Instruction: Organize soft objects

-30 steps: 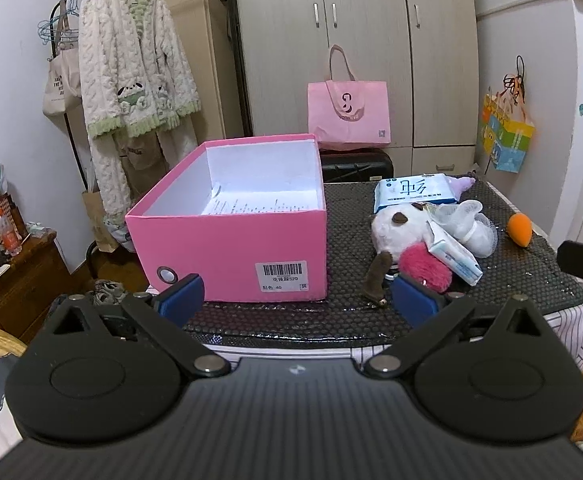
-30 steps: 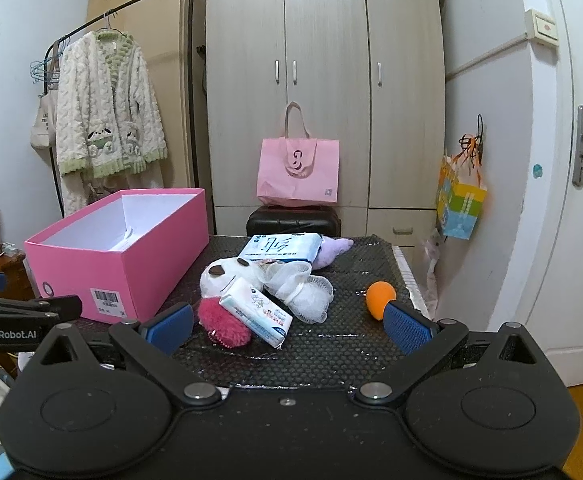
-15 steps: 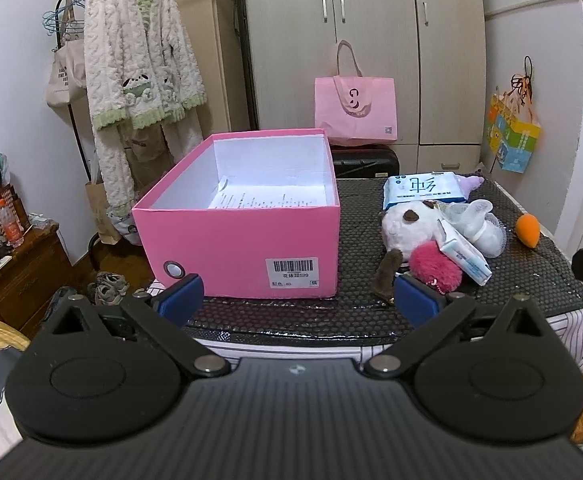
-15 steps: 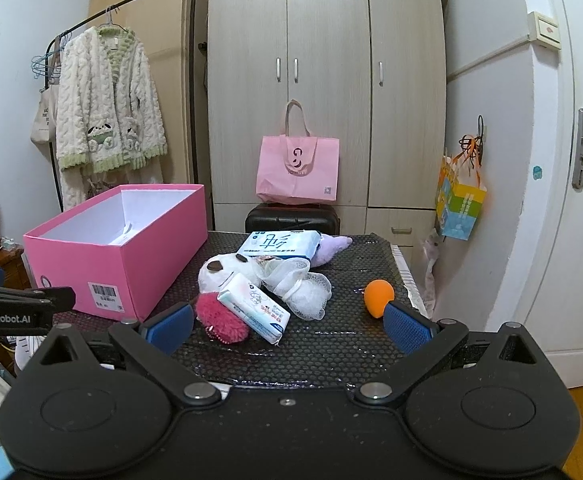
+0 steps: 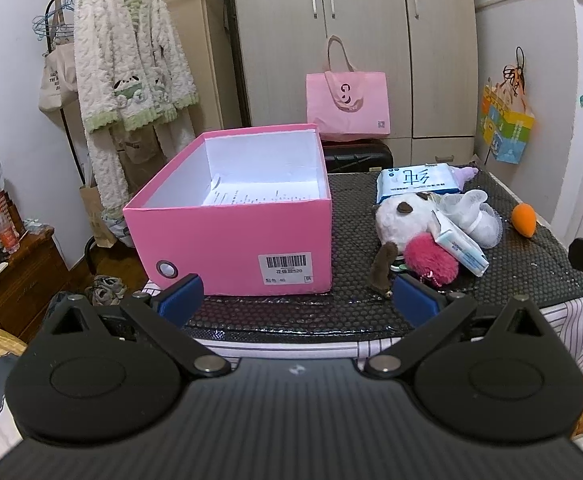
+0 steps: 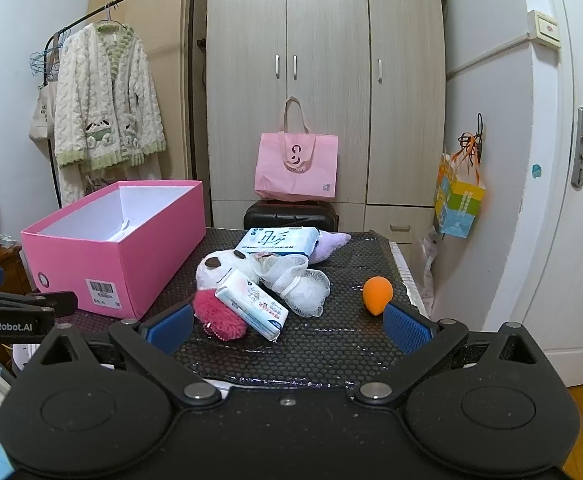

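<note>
Both grippers nudged closer to table, jaws wide, empty.
Left gripper (image 5: 297, 298) faces pink box (image 5: 235, 248); right gripper (image 6: 287, 326) faces soft pile right of it: white plush (image 6: 219, 268), pink pompom (image 6: 217, 314), orange sponge (image 6: 377, 294).

Pink tote bag (image 6: 296, 166) on black suitcase (image 6: 290, 214), by wardrobe (image 6: 325, 80).

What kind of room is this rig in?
Most likely a bedroom at home: a tall wardrobe, a fluffy robe hanging on a clothes rail, and a table holding a pink box and soft toys.
</note>
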`<state>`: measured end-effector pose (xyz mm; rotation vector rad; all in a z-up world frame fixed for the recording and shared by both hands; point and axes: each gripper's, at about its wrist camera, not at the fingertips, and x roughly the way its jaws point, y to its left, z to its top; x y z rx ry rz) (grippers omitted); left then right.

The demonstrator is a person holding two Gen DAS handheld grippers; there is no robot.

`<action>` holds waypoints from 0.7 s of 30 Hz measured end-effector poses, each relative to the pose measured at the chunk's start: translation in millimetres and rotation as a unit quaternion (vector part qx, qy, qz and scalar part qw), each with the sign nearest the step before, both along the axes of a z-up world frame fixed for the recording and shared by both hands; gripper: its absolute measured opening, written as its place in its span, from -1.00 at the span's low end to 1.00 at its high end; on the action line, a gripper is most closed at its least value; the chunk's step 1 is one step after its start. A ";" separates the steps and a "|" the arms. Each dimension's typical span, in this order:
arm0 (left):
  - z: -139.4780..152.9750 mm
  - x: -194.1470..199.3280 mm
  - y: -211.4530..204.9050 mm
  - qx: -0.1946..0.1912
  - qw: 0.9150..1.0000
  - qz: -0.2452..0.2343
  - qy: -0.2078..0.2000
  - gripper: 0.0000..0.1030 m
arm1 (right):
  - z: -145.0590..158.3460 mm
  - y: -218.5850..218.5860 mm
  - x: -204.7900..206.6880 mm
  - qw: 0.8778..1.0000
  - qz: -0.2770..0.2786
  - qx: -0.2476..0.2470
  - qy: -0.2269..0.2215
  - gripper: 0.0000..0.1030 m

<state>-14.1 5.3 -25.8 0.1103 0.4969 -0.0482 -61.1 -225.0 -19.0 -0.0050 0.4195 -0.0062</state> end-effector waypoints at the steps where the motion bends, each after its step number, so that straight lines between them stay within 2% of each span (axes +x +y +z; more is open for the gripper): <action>1: -0.3 0.2 -0.2 0.000 1.000 -0.001 0.001 1.00 | -0.3 -0.3 -0.2 1.000 0.000 0.000 0.000 1.00; 21: -1.7 2.8 0.2 -0.001 1.000 -0.004 0.009 1.00 | -1.4 0.7 -1.2 1.000 0.002 -0.001 0.000 1.00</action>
